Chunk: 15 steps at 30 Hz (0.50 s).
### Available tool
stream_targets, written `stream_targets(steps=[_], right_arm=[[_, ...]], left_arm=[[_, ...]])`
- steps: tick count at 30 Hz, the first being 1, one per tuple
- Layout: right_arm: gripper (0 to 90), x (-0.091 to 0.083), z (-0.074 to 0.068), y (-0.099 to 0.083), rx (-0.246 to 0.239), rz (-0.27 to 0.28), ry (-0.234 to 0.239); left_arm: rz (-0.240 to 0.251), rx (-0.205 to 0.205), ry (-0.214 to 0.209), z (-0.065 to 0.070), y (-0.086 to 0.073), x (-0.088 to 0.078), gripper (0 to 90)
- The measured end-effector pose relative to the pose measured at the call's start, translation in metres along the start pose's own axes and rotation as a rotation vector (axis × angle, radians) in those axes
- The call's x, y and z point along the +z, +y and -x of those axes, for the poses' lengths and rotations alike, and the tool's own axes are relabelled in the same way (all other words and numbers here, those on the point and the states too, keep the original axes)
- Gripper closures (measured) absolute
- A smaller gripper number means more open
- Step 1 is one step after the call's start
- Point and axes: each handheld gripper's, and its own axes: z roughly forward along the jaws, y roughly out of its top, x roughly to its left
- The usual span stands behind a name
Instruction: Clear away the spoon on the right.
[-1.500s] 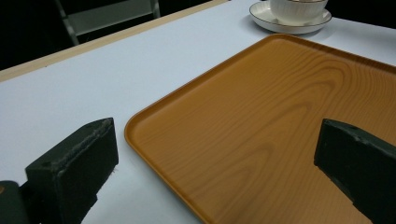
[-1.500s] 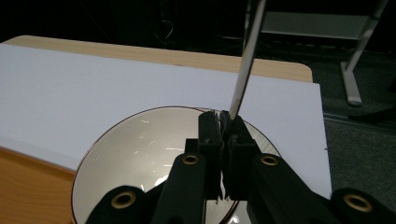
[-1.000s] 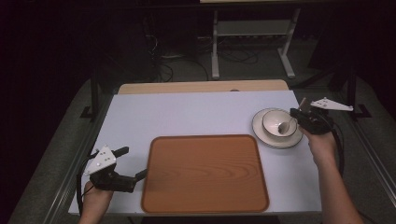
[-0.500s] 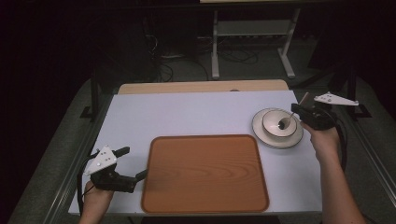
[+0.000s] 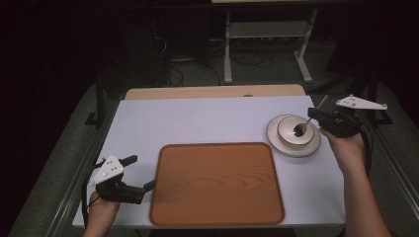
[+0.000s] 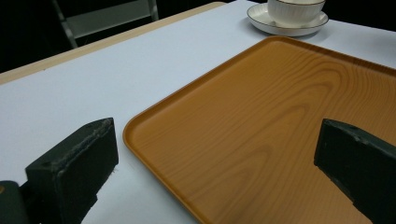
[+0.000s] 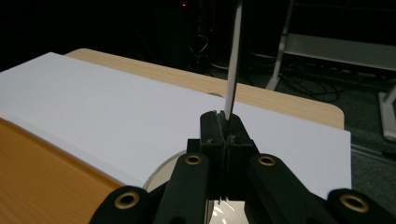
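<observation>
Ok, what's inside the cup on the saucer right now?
The bowl end of a spoon hangs in the cup, its handle clamped in the right gripper. The cup sits on the saucer. The spoon's bowl hides part of the cup's bottom, so whether it touches there is unclear.

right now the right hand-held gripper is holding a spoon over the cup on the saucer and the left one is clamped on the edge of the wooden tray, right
Not quite. The left hand-held gripper is open, not clamped: the left gripper view shows its jaws standing wide apart, one on either side of the wooden tray's corner. The right hand-held gripper does hold the spoon over the cup on the saucer.
</observation>
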Motion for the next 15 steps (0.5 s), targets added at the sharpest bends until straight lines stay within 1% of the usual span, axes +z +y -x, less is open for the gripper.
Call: stream_targets(steps=[3,10,15], right_arm=[[88.8,-0.003,-0.006,0.005,-0.013,-0.001,0.016],[88.8,-0.007,-0.02,0.012,-0.031,-0.015,0.076],[88.8,-0.008,-0.032,0.014,-0.06,-0.044,0.124]], left_arm=[[-0.001,0.003,-0.002,0.0,0.0,0.0,0.0],[-0.001,0.007,-0.001,0.001,0.0,0.0,0.0],[0.0,0.01,-0.002,0.001,0.001,0.0,0.0]])
